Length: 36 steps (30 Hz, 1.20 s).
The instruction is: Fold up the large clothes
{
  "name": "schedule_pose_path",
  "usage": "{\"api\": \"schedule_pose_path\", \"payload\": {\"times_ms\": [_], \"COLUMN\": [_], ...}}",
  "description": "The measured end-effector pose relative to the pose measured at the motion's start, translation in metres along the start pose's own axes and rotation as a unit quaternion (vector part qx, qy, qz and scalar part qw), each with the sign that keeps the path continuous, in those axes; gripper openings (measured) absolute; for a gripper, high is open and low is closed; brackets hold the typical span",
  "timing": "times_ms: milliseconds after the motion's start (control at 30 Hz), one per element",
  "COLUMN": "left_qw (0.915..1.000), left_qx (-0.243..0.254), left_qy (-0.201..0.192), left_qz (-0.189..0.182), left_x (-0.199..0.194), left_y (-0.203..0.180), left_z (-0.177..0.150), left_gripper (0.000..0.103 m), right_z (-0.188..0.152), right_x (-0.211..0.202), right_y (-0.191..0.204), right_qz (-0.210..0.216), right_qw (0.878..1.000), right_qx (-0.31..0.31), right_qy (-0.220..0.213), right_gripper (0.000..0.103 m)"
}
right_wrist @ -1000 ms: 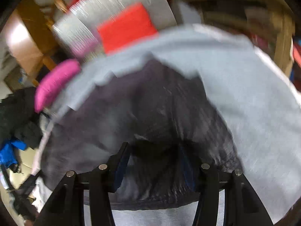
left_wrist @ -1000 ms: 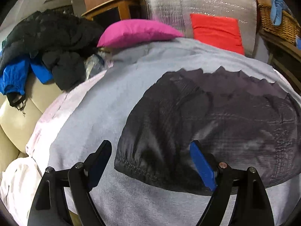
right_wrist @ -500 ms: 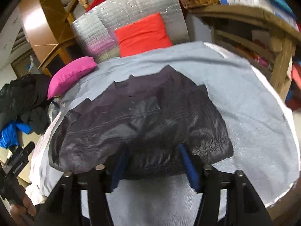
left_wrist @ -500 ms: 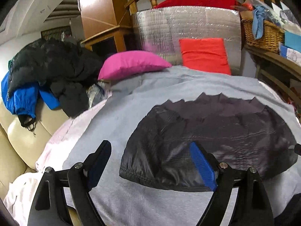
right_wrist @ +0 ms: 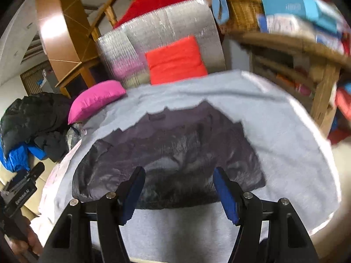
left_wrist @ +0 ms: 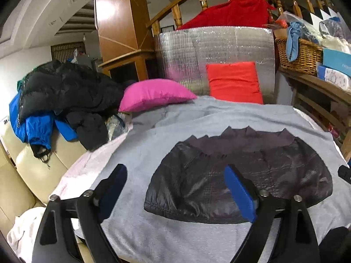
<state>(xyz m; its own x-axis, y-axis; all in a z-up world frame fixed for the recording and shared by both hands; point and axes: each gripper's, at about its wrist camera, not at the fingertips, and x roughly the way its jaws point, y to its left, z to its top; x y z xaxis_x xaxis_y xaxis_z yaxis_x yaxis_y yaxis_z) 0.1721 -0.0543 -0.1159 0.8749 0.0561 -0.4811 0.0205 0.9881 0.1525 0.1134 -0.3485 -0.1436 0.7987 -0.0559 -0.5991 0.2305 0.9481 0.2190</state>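
A dark grey padded jacket (left_wrist: 241,171) lies folded into a wide flat rectangle on the grey sheet (left_wrist: 166,236). My left gripper (left_wrist: 175,184) hovers above and in front of the jacket's left end. Its jaws are opening wide and nothing is between the blue pads (left_wrist: 239,192). In the right wrist view the same jacket (right_wrist: 175,149) spreads across the sheet (right_wrist: 285,131). My right gripper (right_wrist: 179,188) hangs open over its near hem, its pads clear of the cloth. The left gripper's black body (right_wrist: 22,190) shows at the left edge there, held by a hand (right_wrist: 33,243).
A pink pillow (left_wrist: 153,93) and a red cushion (left_wrist: 234,81) lean on a silver foil mat (left_wrist: 215,43) at the far end. Black and blue coats (left_wrist: 61,92) are piled on the cream sofa (left_wrist: 33,171) at left. A wooden shelf (left_wrist: 318,85) with a wicker basket (left_wrist: 300,54) stands right.
Both grippers have risen and drawn back from the jacket, so more of the room shows. The right jaws stood around the near hem and are now wider and clear of it.
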Motion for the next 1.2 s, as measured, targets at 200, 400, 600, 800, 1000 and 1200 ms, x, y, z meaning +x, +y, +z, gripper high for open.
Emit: {"api": "schedule_pose_path", "payload": {"times_ms": [200,400,600,800,1000,1200], "left_qw": [0.9989,0.9978,0.9960,0.9923,0.9889,0.9858], "left_qx": [0.005,-0.021,-0.016,-0.010,-0.026,-0.039], "left_qy": [-0.044,-0.059,-0.088,-0.123,-0.146,-0.163], "left_qz": [0.014,-0.020,-0.009,0.003,0.008,0.012], "left_x": [-0.042,-0.078,-0.115,-0.157,-0.186,-0.205], "left_y": [-0.004,0.006,0.012,0.024,0.044,0.061], "left_z": [0.011,0.023,0.030,0.032,0.039,0.040], "left_gripper": [0.101,0.102,0.102,0.103,0.103,0.103], "right_z": [0.002,0.007,0.010,0.011,0.011,0.008], "right_x": [-0.053,-0.106,-0.146,-0.180,-0.209,-0.224], "right_y": [0.020,0.026,0.032,0.046,0.070,0.093], "right_qz": [-0.053,-0.095,-0.108,-0.088,-0.073,-0.062], "right_qw": [0.995,0.985,0.980,0.981,0.980,0.980], "right_qx": [-0.054,-0.072,-0.069,-0.057,-0.059,-0.071], "right_qy": [-0.065,-0.121,-0.152,-0.161,-0.174,-0.178], "right_gripper": [0.068,0.072,0.073,0.073,0.073,0.073]}}
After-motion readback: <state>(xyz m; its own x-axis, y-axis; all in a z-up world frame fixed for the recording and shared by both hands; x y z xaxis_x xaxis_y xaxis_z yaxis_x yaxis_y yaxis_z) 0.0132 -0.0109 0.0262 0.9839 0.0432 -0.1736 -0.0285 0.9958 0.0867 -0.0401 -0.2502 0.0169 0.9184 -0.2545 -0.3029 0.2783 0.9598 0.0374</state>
